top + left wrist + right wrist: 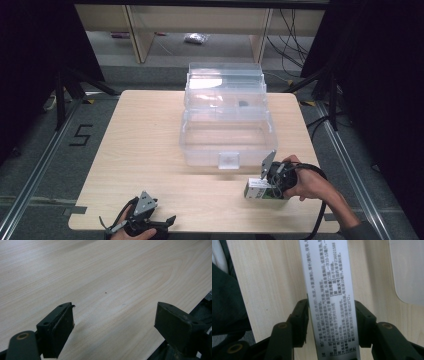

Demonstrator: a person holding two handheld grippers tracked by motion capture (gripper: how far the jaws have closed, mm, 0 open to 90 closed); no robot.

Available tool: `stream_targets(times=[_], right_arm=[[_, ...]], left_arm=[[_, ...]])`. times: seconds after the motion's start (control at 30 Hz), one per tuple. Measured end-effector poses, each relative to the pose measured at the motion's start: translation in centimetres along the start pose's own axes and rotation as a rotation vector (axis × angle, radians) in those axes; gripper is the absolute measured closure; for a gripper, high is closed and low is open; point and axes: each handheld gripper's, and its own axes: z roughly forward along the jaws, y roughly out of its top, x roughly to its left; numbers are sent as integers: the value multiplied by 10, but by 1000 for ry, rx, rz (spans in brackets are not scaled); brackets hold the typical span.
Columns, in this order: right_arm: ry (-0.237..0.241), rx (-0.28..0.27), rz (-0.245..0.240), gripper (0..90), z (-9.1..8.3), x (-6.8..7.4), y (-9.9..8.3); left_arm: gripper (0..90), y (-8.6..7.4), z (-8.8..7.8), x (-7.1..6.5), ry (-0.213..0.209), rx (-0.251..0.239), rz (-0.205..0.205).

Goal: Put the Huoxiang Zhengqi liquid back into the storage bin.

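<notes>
Right gripper [331, 322] clamped on printed carton [327, 290], left gripper [115, 322] jaws apart, idle; grasp done, next lift toward open clear bin [227, 142].

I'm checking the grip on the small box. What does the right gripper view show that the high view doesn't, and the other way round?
Right gripper view alone: dense black print on the small box's white face, and both black pads pressed against its two sides.

High view alone: the open clear plastic bin beyond the box, the left gripper near the table's front edge, and the person's right hand.

Both: the right gripper shut on the box as it lies on the pale wooden table.
</notes>
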Motion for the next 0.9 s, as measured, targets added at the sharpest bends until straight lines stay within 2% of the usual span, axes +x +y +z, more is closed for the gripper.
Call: stream_targets(times=[0.03, 0.07, 0.1, 0.13, 0.17, 0.23, 0.27, 0.3, 0.33, 0.37, 0.4, 0.43, 0.47, 0.5, 0.53, 0.57, 0.6, 0.63, 0.67, 0.7, 0.73, 0.83, 0.87, 0.9], right_arm=[[7, 33, 10, 592, -1, 2, 2], [7, 33, 10, 592, -1, 2, 2], [12, 40, -17, 602, -1, 1, 4], [19, 44, -91, 616, 0, -2, 7], [22, 64, -52, 624, -1, 0, 8], [26, 78, -39, 630, -2, 1, 9], [24, 65, -89, 635, -1, -1, 10], [32, 67, -98, 636, -1, -2, 11], [29, 80, -62, 638, -3, 1, 11], [29, 80, -62, 638, -3, 1, 11], [35, 75, -83, 638, -3, 0, 12], [33, 73, -65, 639, -4, 1, 12], [33, 56, -102, 639, -4, -1, 13], [31, 53, -108, 639, -5, -2, 13], [31, 53, -85, 639, -8, -1, 13], [12, 59, -36, 640, -13, 1, 12], [12, 59, -36, 640, -13, 1, 12], [9, 42, -74, 640, -18, -2, 13], [9, 42, -74, 640, -18, -2, 13], [3, 48, -46, 640, -22, 0, 13], [0, 42, -43, 640, -25, 0, 13], [-12, 8, -95, 640, -39, -4, 15], [-15, 16, -46, 640, -44, -2, 15], [-18, 9, -49, 640, -47, -3, 15]], left_arm=[[150, 0, 0, 0, -2, 1, 7], [150, 0, 0, 0, -2, 1, 7], [150, 0, 0, 0, -1, -1, 1], [150, 0, -1, 0, -8, -9, 0], [151, 0, -1, 1, -10, -4, 4], [150, 0, -1, 1, -13, 2, 9], [150, 0, -1, 1, -10, 5, 8], [150, 0, -1, 0, -7, 5, 8], [150, 0, -1, 0, -14, 5, 9], [150, 0, -1, 0, -14, 5, 9], [150, 0, -1, 0, -11, 5, 8], [151, 0, -1, 0, -9, 4, 5], [150, 0, -1, 0, -8, 4, 5], [150, 0, -1, 0, -8, -3, 0], [151, 0, -1, 0, -9, -6, 3], [150, 0, -1, 1, -11, -5, 4], [150, 0, -1, 1, -11, -5, 4], [151, 0, -1, 1, -8, -4, 0], [150, 0, -1, 1, -8, -4, 0], [150, 0, 0, 1, -2, -4, -1], [151, 0, 0, 0, -1, -5, -5], [151, 0, 0, 0, -1, -7, -5], [151, 0, 0, 0, -3, -10, -2], [150, 0, 0, 0, -1, -12, -6]])
